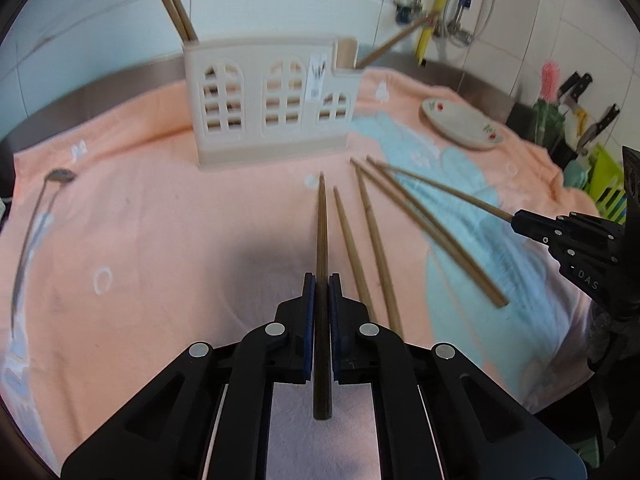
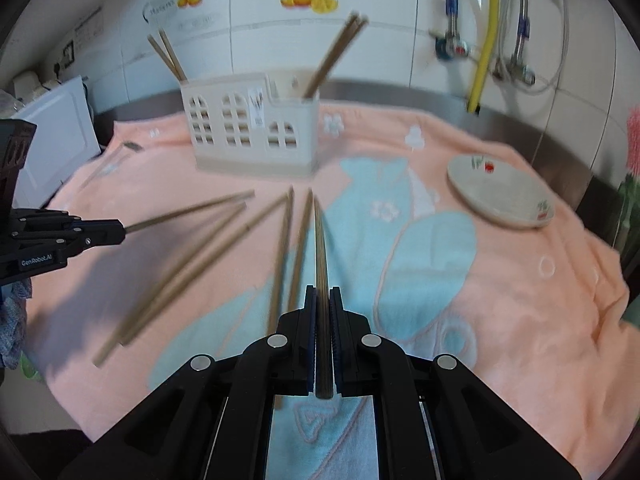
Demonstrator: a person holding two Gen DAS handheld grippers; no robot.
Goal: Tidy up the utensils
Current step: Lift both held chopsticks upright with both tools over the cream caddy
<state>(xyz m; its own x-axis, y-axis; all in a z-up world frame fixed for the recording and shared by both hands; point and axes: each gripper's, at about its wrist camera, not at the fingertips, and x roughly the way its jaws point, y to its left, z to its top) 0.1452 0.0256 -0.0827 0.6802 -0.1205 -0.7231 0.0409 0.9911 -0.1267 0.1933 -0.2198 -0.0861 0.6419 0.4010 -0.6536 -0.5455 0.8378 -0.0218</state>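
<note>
Left gripper [image 1: 322, 284]: fingers clamped on one chopstick [image 1: 321, 240], right at the lens in the left wrist view.
Left chopstick axis: long axis runs straight out along the fingers, thin tip pointing toward the utensil holder [image 1: 272, 100], butt end sticking back between the arms.
Right gripper [image 2: 323, 296]: fingers pinched tight on a second chopstick [image 2: 320, 248], same story, tip aimed ahead at the holder.
Right gripper seen from the left: black body [image 1: 560, 236] at the right edge, its stick slanting up-left above the towel [image 1: 160, 220].
Loose chopsticks [image 2: 192, 268]: four left lying on the towel, fanned out, tips converging toward the holder's base, thick ends toward the cameras.
Holder: cream, arched window cut-outs, upright at the far side of the towel; two chopsticks [image 1: 170, 4] lean out of its left end, at least two more [image 2: 332, 56] lean from the low right compartment, blurred.
Spoon [image 1: 32, 232]: one, long-handled, on the towel's left side, bowl away from the camera.
Plate [image 2: 500, 196]: one, well apart on the right.
Bench: metal edge [image 1: 100, 80] showing behind the towel.
</note>
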